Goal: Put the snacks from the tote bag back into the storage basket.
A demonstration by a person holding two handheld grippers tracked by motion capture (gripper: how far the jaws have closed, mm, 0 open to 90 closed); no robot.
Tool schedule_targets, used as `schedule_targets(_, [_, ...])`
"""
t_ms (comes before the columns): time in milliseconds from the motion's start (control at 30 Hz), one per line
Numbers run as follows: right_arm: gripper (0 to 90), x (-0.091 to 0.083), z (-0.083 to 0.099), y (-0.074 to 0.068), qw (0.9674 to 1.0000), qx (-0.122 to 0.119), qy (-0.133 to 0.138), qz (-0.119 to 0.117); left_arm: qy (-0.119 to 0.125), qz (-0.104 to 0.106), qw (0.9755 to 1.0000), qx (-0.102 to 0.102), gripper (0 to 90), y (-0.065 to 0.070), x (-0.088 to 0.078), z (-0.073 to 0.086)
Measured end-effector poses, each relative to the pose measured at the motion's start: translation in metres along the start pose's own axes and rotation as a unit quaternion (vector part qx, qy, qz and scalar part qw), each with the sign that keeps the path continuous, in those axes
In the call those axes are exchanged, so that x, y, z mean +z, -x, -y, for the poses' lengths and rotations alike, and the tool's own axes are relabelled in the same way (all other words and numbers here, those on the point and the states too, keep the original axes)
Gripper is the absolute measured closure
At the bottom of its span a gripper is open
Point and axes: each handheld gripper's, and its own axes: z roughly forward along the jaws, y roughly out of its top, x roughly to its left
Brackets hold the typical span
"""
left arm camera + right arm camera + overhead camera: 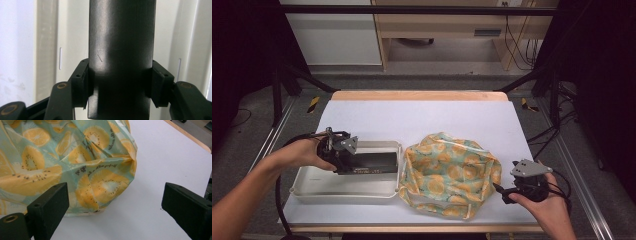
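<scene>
A long black box (pixel 374 162) lies in a white tray (pixel 319 188) at the left of the table. My left gripper (pixel 346 161) is shut on the box's left end; in the left gripper view both pads (pixel 82 83) press the sides of the black box (pixel 121 50). A green bag printed with orange slices (pixel 452 172) lies crumpled to the right of the tray. My right gripper (pixel 501 192) stands open at the bag's right edge, and in the right gripper view the bag (pixel 65 167) spreads past its left jaw, with bare table between the jaws.
The white table top (pixel 422 117) has free room behind the tray and bag, up to its wooden far edge (pixel 419 95). Dark frame posts stand at both sides, and cables trail off the right edge.
</scene>
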Motion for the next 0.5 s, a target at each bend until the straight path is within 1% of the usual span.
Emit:
schedule_targets(100, [7.9,0.000,-0.001,0.000,1.0000,0.000,0.001,-0.001,0.000,0.000,1.0000,0.004,43.3,-0.002,0.003,0.000])
schedule_targets(233, [7.9,0.000,-0.001,-0.001,1.0000,0.000,0.000,-0.003,0.005,0.002,1.0000,0.001,43.3,-0.003,0.007,0.002])
schedule_targets(267, [7.9,0.000,-0.001,-0.001,1.0000,-0.001,0.000,-0.002,0.005,0.001,1.0000,0.006,43.3,-0.004,0.008,0.002])
schedule_targets(333, [7.8,0.000,-0.001,-0.001,1.0000,-0.002,0.001,-0.003,0.004,0.001,1.0000,0.006,43.2,-0.004,0.010,0.002])
schedule_targets(400, [7.8,0.000,-0.001,-0.001,1.0000,-0.001,0.002,-0.002,0.000,0.003,0.9999,0.012,43.2,-0.005,0.012,0.001])
schedule_targets(433, [7.8,0.000,-0.002,-0.002,1.0000,-0.001,0.002,-0.003,-0.001,0.005,0.9999,0.009,43.2,-0.005,0.013,0.001])
schedule_targets(500, [7.9,0.001,-0.002,-0.002,1.0000,-0.002,0.001,-0.003,0.002,0.006,0.9999,0.012,43.1,-0.006,0.014,0.002])
